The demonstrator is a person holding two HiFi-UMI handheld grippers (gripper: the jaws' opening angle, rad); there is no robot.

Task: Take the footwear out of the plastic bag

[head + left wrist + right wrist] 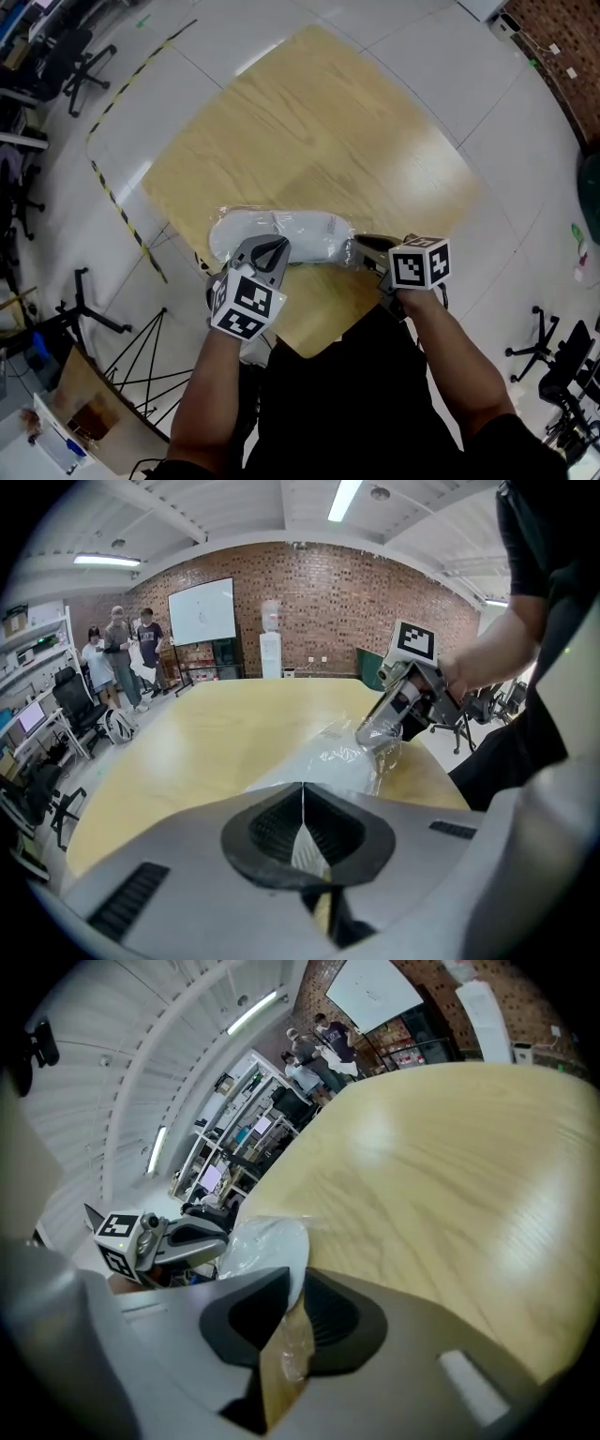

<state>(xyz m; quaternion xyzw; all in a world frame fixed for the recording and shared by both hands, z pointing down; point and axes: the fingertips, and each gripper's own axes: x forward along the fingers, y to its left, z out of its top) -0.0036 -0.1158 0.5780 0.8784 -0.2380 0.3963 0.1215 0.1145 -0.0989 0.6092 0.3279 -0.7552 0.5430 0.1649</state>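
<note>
A white piece of footwear (281, 231) lies inside a clear plastic bag (339, 246) near the front corner of the wooden table (309, 131). My left gripper (272, 247) sits at the near left end of the bag. In the left gripper view its jaws (302, 795) are shut with a thin white fold of bag between the pads. My right gripper (362, 247) is at the bag's right end. Crinkled clear plastic (284, 1354) is pinched between its jaws (295, 1283), and the left gripper view shows that plastic bunched at its tips (379, 733).
The bag lies close to the table's near edge (309, 349). Black tripod legs (141, 349) and a cardboard box (89, 403) stand on the floor at lower left. Office chairs (562, 361) are at right. Several people (120, 653) stand by a whiteboard (202, 611).
</note>
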